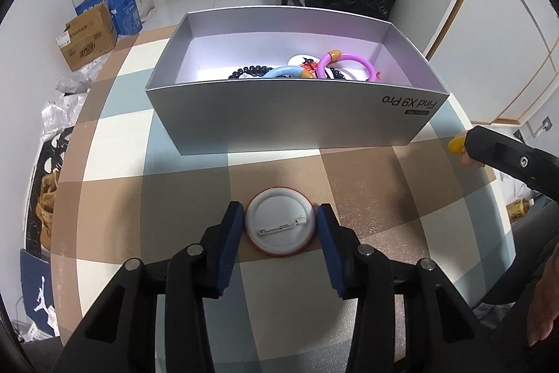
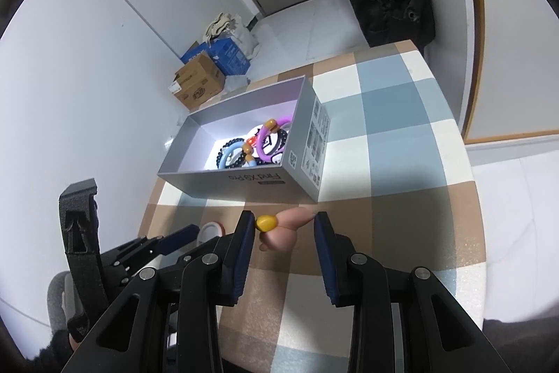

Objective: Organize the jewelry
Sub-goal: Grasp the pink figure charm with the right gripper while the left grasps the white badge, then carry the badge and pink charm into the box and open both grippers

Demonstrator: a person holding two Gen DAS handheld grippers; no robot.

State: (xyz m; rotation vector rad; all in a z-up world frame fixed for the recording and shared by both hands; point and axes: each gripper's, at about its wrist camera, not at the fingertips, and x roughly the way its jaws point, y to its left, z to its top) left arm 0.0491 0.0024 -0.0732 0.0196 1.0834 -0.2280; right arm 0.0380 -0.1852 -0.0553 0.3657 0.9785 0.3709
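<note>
Left gripper (image 1: 281, 226) clamped on round pin badge (image 1: 279, 224), badge face down on checked table (image 1: 367, 177), white back and pin bar up, blue pads (image 1: 229, 233) touching rim on both sides. Right gripper (image 2: 283, 226) closed on pink bracelet (image 2: 291, 222) with yellow bead (image 2: 265, 222), bracelet spanning pad to pad, looks slightly off the table but cannot tell for sure. Open silver box (image 1: 279, 114) just beyond both grippers, long wall toward the cameras, already holding purple bracelet (image 1: 346, 60), light blue bracelet (image 1: 283, 72), dark bead strand (image 1: 249, 71) and a white badge (image 1: 302, 59), all bunched toward the box's right half; left half bare. Step in hand, judged: grips made, lift and drop into box next. For the badge: straight lift first, no dragging, rim grip thin and the domed edge likely to pop out if tilted. High enough to clear near wall, then over the bare left half to avoid landing on the pile. For the bracelet: soft loop, likely to sag or swing, so slow carry, release low inside the box. One hand at a time or well apart over the box to avoid gripper collision. Cardboard boxes (image 1: 89, 37) on floor beyond, irrelevant.
</note>
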